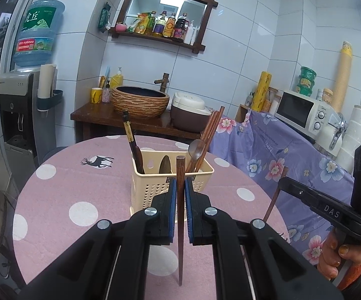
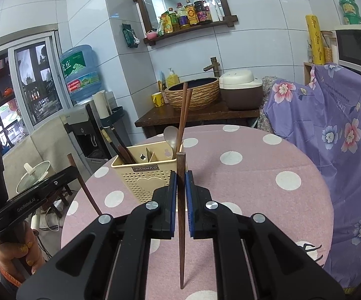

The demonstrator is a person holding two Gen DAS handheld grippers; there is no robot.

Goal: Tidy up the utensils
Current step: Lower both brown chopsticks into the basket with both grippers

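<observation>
Left hand-held gripper pinched on a brown chopstick held upright above the pink dotted counter, right hand-held gripper pinched on another chopstick, cream utensil basket just behind, its JIANHAO label read only in the right view, deer print seen whole only in the left view

The utensil holder stood on the round table, with chopsticks and a spoon upright in its right compartment. Behind the table a counter bore a basin, with a rice cooker to its right.
</observation>
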